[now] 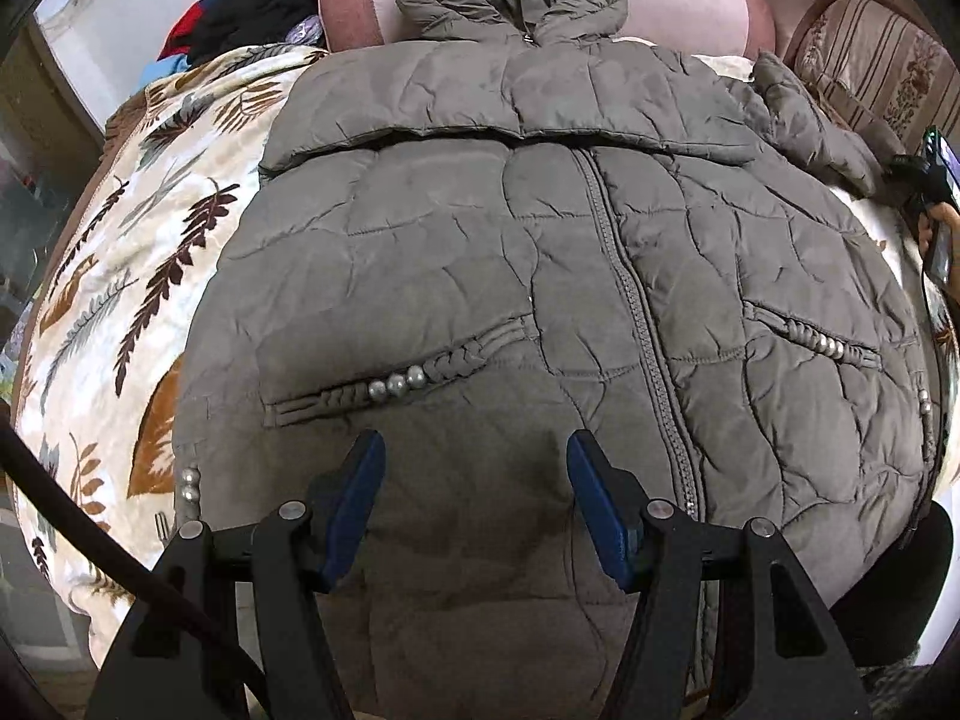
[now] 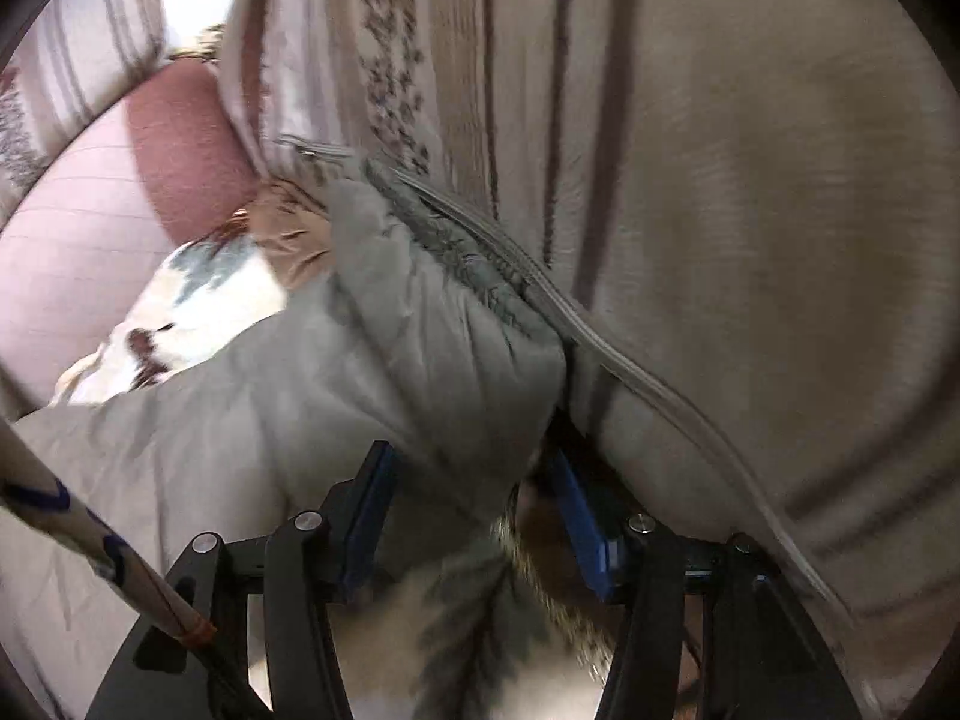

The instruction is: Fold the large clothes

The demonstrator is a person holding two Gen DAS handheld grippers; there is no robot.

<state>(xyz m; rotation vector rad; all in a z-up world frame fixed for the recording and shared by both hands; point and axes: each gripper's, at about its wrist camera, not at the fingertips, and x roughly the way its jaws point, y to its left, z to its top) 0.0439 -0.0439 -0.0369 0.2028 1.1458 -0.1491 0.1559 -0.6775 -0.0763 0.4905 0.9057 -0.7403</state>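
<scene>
Padded jacket [image 1: 540, 276]: face-up on leaf-print blanket [image 1: 150, 252], zipped. Left hand-held gripper [image 1: 474, 468]: jaws wide, empty, over hem. Right hand-held gripper [image 2: 468, 480]: open around sleeve cuff [image 2: 432, 312], not clamped. Step: first sleeve fold; next, pinch cuff, carry inward.

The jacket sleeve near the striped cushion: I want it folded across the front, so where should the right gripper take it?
Grip the sleeve at its cuff end, coming from the outer side: that end lies free against the striped cushion, between the right gripper's open jaws.
</scene>
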